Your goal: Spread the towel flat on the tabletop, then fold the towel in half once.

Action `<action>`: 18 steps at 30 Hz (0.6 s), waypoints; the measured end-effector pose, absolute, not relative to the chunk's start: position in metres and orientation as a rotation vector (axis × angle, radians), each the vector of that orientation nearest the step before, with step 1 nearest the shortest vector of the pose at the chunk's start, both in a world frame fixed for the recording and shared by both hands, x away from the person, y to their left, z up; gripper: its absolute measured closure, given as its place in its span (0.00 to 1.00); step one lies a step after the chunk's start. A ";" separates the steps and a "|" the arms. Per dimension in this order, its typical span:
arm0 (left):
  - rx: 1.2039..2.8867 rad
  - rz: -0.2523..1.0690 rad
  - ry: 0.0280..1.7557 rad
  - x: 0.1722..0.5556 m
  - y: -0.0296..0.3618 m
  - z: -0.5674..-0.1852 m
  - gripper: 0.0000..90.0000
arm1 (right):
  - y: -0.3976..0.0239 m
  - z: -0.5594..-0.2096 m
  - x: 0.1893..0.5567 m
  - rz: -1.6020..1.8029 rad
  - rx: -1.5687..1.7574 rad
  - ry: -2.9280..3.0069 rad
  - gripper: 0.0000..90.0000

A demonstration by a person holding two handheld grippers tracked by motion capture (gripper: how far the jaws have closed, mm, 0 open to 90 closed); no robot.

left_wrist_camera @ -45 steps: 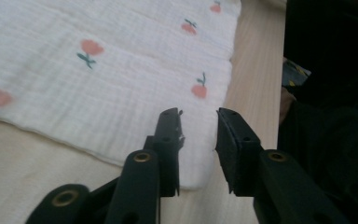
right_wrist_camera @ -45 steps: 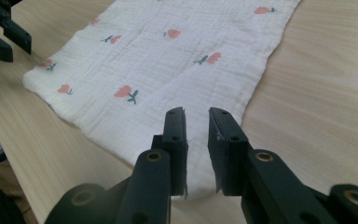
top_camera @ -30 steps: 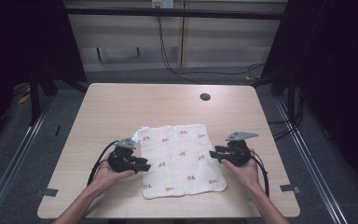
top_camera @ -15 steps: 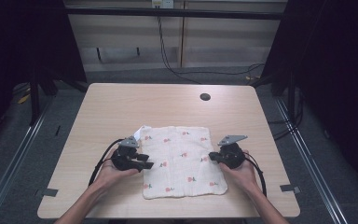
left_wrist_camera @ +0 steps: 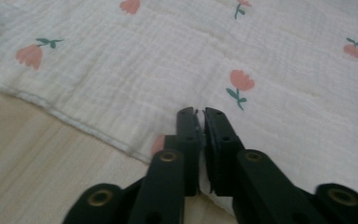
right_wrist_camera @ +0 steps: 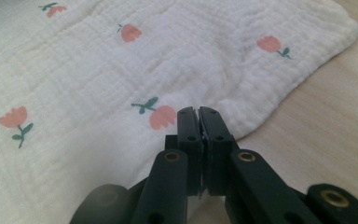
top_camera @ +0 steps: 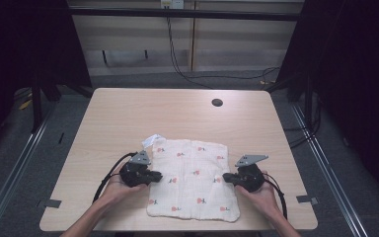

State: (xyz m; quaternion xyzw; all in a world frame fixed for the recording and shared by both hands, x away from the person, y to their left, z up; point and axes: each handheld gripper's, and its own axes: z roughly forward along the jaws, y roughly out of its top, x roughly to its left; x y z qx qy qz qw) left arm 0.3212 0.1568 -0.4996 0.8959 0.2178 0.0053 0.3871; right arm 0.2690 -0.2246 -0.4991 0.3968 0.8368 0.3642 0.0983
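Wooden table (top_camera: 128, 113), both grippers' fingers just closed over cloth (top_camera: 192, 168) edges

Cloth (top_camera: 192, 178): one, white, tulip print, near front edge of tabletop (top_camera: 128, 113). Grippers: two, left gripper (top_camera: 154, 176) at cloth's left edge, right gripper (top_camera: 227, 178) at its right edge. Hands: two. Round hole (top_camera: 217, 102): one, near tabletop's back edge. Tulips on cloth: roughly a dozen, exact count unclear.

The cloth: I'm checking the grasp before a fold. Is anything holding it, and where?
Both. The left gripper pinches the cloth at its left edge, the right gripper at its right edge.
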 end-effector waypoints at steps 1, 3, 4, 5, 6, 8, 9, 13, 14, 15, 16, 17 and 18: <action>2.289 0.015 0.551 0.320 0.158 -0.499 0.99 | -0.225 -0.498 0.267 1.069 1.179 2.484 0.98; 2.282 -0.013 0.552 0.316 0.160 -0.499 1.00 | -0.225 -0.498 0.263 1.073 1.192 2.491 0.98; 2.282 -0.013 0.552 0.316 0.160 -0.499 1.00 | -0.225 -0.498 0.263 1.073 1.192 2.491 0.98; 2.281 -0.026 0.550 0.315 0.161 -0.499 1.00 | -0.225 -0.498 0.263 1.084 1.179 2.492 0.98; 2.283 -0.031 0.551 0.313 0.162 -0.499 1.00 | -0.226 -0.498 0.263 1.077 1.178 2.493 0.97; 2.277 -0.048 0.555 0.311 0.163 -0.499 1.00 | -0.226 -0.498 0.263 1.080 1.185 2.491 0.97; 2.289 -0.042 0.551 0.310 0.164 -0.499 1.00 | -0.226 -0.498 0.263 1.080 1.186 2.490 0.97; 2.280 -0.056 0.562 0.311 0.165 -0.498 0.91 | -0.225 -0.496 0.264 1.094 1.186 2.485 0.89; 2.271 -0.066 0.573 0.312 0.165 -0.498 0.88 | -0.226 -0.494 0.265 1.108 1.187 2.481 0.86; 2.263 -0.071 0.573 0.313 0.165 -0.498 0.85 | -0.227 -0.491 0.266 1.124 1.184 2.465 0.83; 2.255 -0.074 0.580 0.314 0.165 -0.498 0.85 | -0.227 -0.491 0.266 1.124 1.184 2.465 0.83; 2.244 -0.083 0.595 0.316 0.166 -0.499 0.83 | -0.228 -0.488 0.270 1.155 1.192 2.440 0.81; 2.235 -0.086 0.598 0.318 0.167 -0.498 0.81 | -0.231 -0.483 0.280 1.166 1.201 2.412 0.79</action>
